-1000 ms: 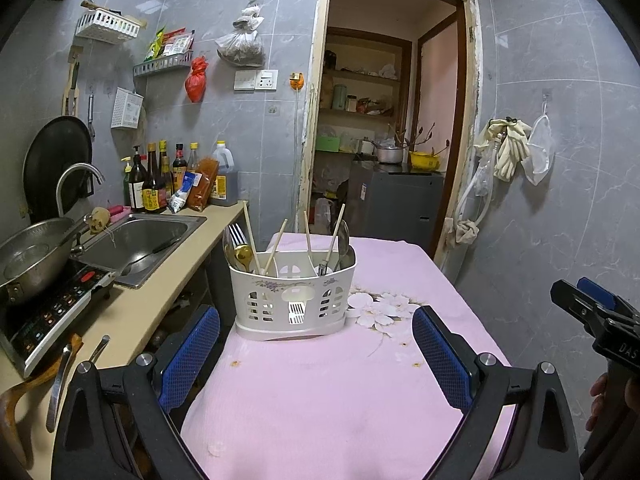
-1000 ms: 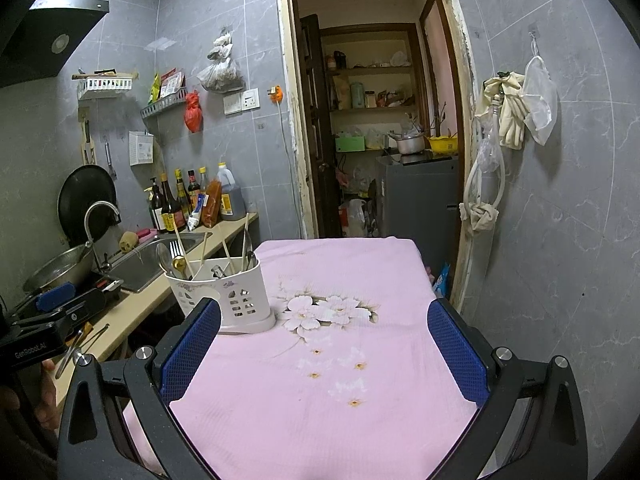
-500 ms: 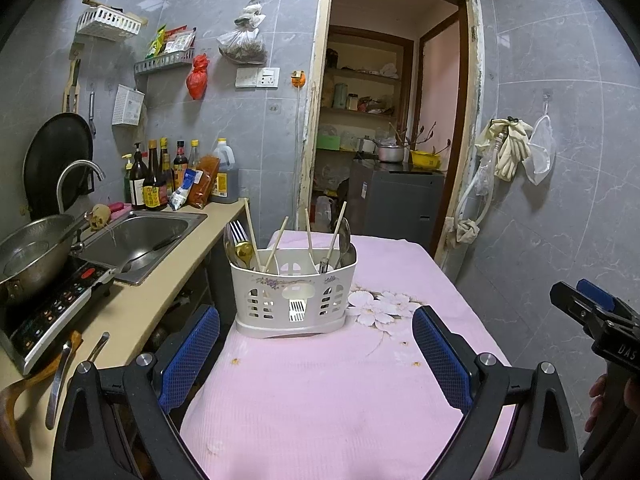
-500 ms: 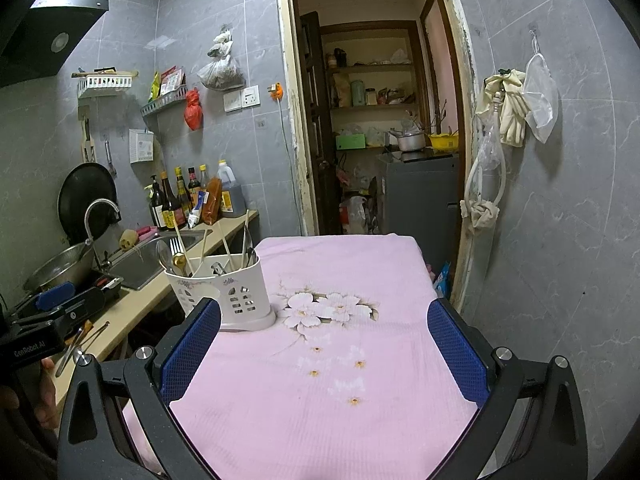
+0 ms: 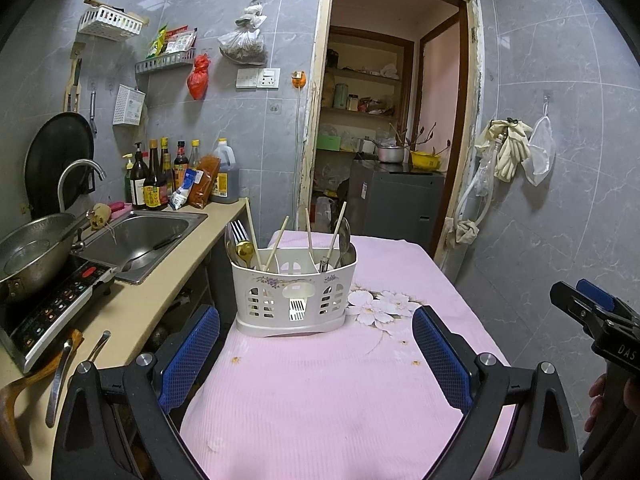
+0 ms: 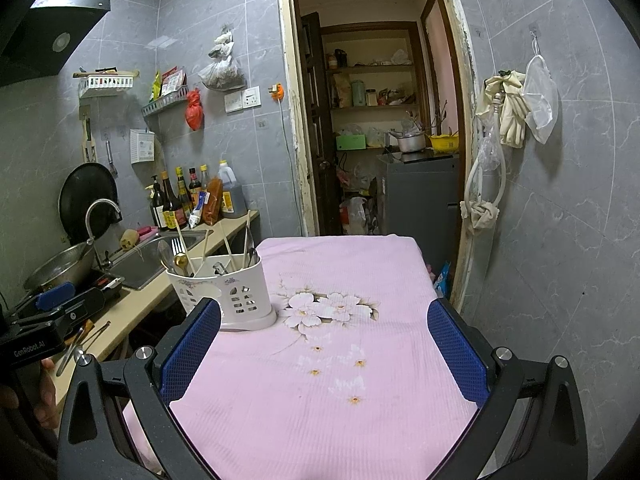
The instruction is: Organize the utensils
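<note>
Counter at the left: a sink (image 5: 140,240) and a wok (image 5: 32,252) sit here; two loose handled tools (image 5: 60,376) lie near its front edge, their kind hard to tell.
Left gripper (image 5: 316,344): jaws spread wide, holding nothing, aimed straight at the caddy.
Utensil caddy (image 5: 294,294): white, upright, on the pink-clothed worktop (image 5: 340,392) near its left edge, about halfway back.
Contents of the caddy: chopsticks (image 5: 251,236), a fork (image 5: 239,232), a gold spoon (image 5: 244,251) and steel spoons (image 5: 344,240), all standing with long axes roughly vertical, handles or heads leaning outward.
Key relation: the caddy lies dead ahead of the left jaws, centred between them but well short of contact; from the right wrist view it sits off to the left, just past the left finger.
Nearer hand: my judgement is the left, being lined up already.
Right gripper (image 6: 324,348): jaws spread wide and empty, over the flower print (image 6: 320,306) mid-worktop.
Worktop surface: no loose utensil visible on the cloth.
</note>
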Demonstrator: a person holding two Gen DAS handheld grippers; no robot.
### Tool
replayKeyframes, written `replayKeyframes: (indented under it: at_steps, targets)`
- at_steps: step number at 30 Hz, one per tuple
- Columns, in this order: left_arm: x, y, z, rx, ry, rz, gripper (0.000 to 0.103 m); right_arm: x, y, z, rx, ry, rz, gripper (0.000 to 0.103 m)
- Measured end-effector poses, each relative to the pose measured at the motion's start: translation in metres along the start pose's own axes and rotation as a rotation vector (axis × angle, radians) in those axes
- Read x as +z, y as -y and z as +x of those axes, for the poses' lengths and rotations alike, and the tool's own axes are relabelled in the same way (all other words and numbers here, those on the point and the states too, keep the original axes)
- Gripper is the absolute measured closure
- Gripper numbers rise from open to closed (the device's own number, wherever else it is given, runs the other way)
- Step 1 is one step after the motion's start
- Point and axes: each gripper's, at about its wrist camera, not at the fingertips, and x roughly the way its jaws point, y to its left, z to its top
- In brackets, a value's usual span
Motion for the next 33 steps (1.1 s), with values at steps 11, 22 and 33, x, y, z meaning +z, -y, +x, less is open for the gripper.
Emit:
replayKeyframes:
  at_steps: [11, 22, 33]
  targets:
    - [-0.0006, 0.0020, -0.0024, -0.003, 0.005, 0.002, 0.006, 0.0009, 0.0015, -0.0015, 0.000, 0.003, -0.001, 0.001]
    - [-0.0003, 0.0021, -0.0023, -0.005, 0.004, 0.002, 0.006, 0.0010, 0.0006, -0.0019, -0.001, 0.003, 0.000, 0.001]
    - [-0.0006, 0.0019, -0.0021, -0.002, 0.003, 0.000, 0.006, 0.0004, -0.0001, -0.0017, -0.001, 0.003, 0.000, 0.001]
